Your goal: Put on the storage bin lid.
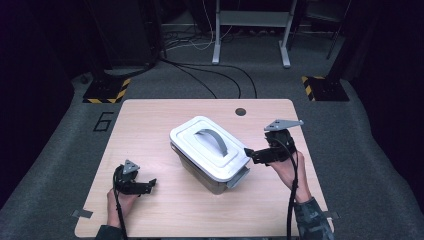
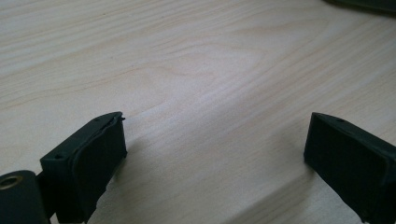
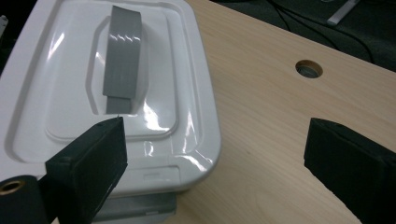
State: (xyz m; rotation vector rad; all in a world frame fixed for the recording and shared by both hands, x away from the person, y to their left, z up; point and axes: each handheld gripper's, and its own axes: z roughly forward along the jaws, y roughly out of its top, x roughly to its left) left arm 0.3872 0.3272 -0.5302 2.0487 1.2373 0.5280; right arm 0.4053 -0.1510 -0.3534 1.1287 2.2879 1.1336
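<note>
Lid (image 3: pixel 93 84) (grey handle (image 3: pixel 122 56)) faces the released right hand-held gripper (image 3: pixel 215 154); left hand-held gripper (image 2: pixel 215 154), released, faces table (image 2: pixel 201 70).

Left hand (image 1: pixel 119 201) comes in from the bottom edge at the near left, wrapped round the left gripper (image 1: pixel 150 185), which lies low and points right, grey plate on top, cable trailing back along the wrist. In the left gripper view its jaws stand wide apart with nothing between them. Over on the right, the right hand (image 1: pixel 286 167) sits higher and farther forward, forearm in a dark patterned sleeve (image 1: pixel 311 220). The right gripper (image 1: pixel 248 153) points left, its grey plate raised above the hand, cable running down the arm. Its jaws gape wide in the right gripper view, pads gripping nothing.
</note>
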